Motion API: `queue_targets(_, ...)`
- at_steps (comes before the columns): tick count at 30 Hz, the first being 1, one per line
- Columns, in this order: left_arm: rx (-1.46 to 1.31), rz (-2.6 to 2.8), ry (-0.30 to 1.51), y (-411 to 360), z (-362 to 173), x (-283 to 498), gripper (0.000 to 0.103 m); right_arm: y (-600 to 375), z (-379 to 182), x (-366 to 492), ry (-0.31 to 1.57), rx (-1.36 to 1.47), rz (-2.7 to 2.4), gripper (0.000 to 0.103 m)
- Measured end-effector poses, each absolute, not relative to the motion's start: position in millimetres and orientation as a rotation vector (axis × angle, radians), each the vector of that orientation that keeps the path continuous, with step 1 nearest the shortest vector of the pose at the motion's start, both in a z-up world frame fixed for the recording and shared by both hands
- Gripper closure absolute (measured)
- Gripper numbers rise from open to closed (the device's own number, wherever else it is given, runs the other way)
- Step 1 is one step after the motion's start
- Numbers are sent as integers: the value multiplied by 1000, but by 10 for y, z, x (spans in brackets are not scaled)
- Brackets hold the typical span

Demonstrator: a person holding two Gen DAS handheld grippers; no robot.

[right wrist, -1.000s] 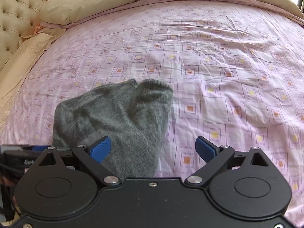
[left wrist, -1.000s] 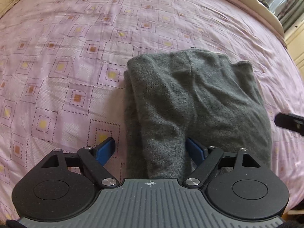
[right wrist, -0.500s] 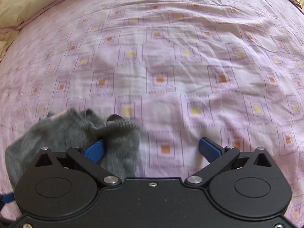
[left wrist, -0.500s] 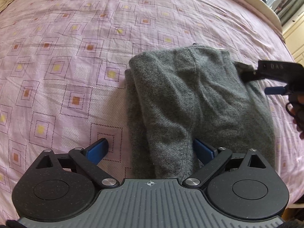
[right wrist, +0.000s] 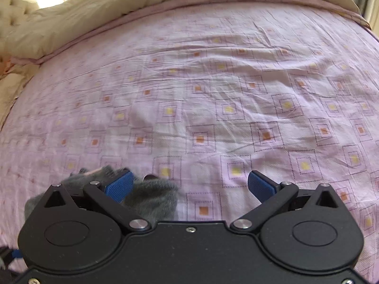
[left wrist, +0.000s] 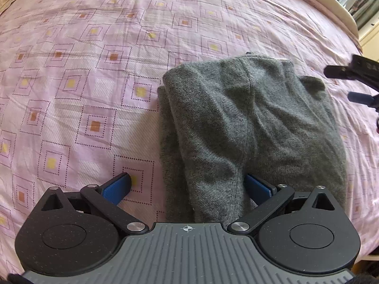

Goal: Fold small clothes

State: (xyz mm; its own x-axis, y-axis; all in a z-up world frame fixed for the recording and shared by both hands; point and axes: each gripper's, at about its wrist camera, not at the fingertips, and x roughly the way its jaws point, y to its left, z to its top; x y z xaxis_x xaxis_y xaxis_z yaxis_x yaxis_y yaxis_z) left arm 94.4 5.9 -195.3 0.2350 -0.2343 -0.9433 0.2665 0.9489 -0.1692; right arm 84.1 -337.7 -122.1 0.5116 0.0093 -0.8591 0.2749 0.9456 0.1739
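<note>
Grey knit garment (left wrist: 255,127) lies folded on pink patterned bedsheet (left wrist: 94,75), left edge doubled, near edge running under left gripper (left wrist: 187,188). Left gripper jaws wide apart, holding nothing; right pad over cloth, left pad over bare sheet. Right gripper (right wrist: 189,185) spread wide, empty, left pad above garment's far corner (right wrist: 154,196). Broad open sheet left of and beyond garment. Beige duvet (right wrist: 118,7) bounds far edge.

We hold our left gripper (left wrist: 187,189) low with its blue-padded jaws spread wide, pointing forward. Our right gripper (right wrist: 189,185) is likewise wide open, tilted downward, its two fingers (left wrist: 355,85) entering the left wrist view from the right edge.
</note>
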Motion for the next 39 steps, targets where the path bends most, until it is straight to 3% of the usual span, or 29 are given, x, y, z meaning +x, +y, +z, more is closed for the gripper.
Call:
queue_targets(9,121,-284,1255,-68,-1712,885,0,-2980,-1017,277,1030,144,-56,0)
queue_targets(16,211,-255,1169,-127,-1280,686,0,-2796,-801,-62,1028,163,-12,0)
queue_targets(24,235,-212,1187,-170,-1005,378,0,-2706,-549,-354,1061,181,-20,0)
queue_targets(39,249,-184,1117,-286,-470,-199,1,-2391,-51,-1034,917,82,4,1)
